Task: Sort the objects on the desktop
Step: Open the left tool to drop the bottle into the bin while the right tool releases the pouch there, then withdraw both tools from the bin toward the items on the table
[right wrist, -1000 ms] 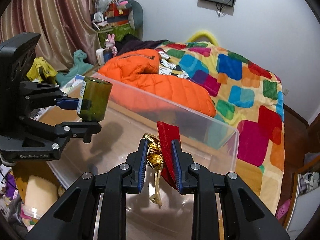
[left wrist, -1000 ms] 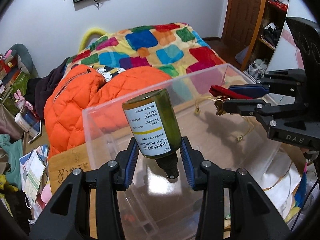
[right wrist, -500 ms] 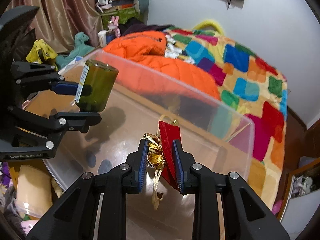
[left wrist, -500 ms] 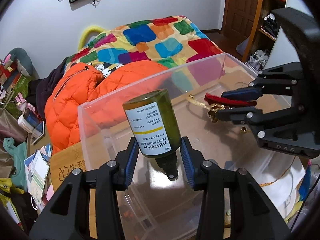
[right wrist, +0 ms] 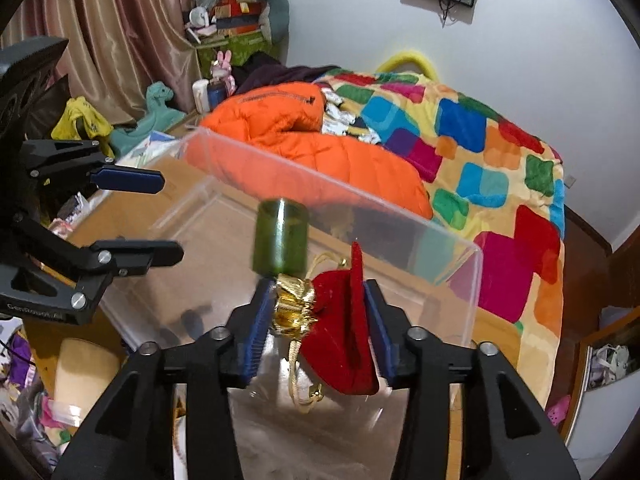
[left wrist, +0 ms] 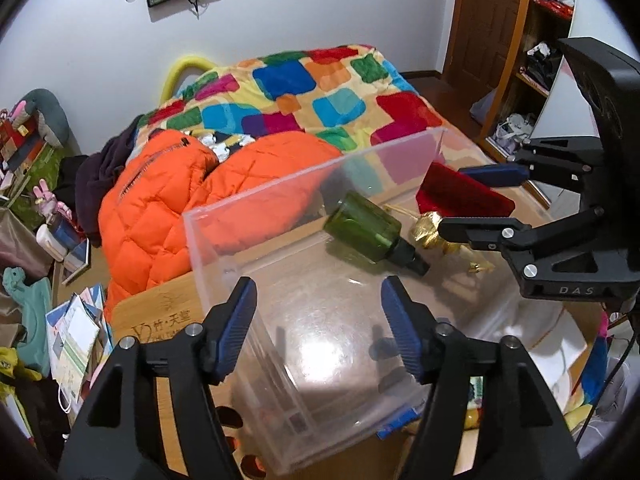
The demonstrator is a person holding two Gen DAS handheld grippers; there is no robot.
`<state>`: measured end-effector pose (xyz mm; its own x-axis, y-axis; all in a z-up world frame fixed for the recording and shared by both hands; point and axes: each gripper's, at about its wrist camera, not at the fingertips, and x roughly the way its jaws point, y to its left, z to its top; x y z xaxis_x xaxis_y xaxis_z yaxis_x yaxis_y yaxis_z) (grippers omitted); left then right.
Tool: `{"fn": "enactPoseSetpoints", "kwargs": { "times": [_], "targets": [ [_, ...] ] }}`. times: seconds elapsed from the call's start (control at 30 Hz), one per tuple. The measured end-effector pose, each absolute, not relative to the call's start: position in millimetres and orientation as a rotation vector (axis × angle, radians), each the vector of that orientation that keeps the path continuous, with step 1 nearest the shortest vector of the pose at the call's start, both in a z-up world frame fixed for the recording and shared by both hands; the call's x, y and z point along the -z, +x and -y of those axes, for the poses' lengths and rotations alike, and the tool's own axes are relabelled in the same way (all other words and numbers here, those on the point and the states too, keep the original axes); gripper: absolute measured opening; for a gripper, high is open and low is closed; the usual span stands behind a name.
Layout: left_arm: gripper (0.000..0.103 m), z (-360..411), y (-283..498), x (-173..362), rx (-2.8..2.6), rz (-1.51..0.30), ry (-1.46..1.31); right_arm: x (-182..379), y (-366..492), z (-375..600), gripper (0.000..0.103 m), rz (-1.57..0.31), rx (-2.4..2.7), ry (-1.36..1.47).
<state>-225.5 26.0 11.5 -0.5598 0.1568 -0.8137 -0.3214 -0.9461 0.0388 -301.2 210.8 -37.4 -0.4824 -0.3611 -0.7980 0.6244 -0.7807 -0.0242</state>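
Both jaws have just been opening. The left gripper (left wrist: 318, 316) is empty, its dark green glass pump bottle (left wrist: 366, 231) released into the clear acrylic box (left wrist: 256, 204). The right gripper (right wrist: 314, 320) brackets the red velvet drawstring pouch (right wrist: 344, 320); whether its pads touch is unclear. Best to lift both straight up, clear of the walls.

A wooden desktop (left wrist: 160, 316) carries the clear plastic box (left wrist: 248, 248), which sits squarely on it, printed characters showing on the wood just beside the box's near corner. Behind the desk runs the bed (right wrist: 500, 168) under its bright patchwork blanket, with an orange quilted jacket (left wrist: 160, 208) sprawled across it by the box's far wall.
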Motion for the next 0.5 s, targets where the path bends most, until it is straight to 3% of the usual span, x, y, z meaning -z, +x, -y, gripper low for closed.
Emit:
{"fn": "enactPoseSetpoints", "kwargs": {
  "times": [0.07,0.13,0.23,0.37,0.5],
  "targets": [
    [0.065,-25,-221,-17,-2.555,-0.274,-1.286,30,-296,-213,0.061,-0.426,2.289,1.081],
    [0.066,-23,-216,-23,-2.562,-0.267,-1.276,24,-292,-213,0.066,-0.445,2.311,1.053],
    [0.066,-21,-208,-29,-2.571,-0.258,-1.263,19,-286,-214,0.069,-0.478,2.343,1.043],
    [0.082,-18,-194,-37,-2.596,-0.261,-1.229,12,-278,-219,0.072,-0.452,2.363,1.033],
    [0.083,-15,-179,-48,-2.627,-0.275,-1.190,3,-268,-226,0.080,-0.423,2.381,1.012]
  ]
}}
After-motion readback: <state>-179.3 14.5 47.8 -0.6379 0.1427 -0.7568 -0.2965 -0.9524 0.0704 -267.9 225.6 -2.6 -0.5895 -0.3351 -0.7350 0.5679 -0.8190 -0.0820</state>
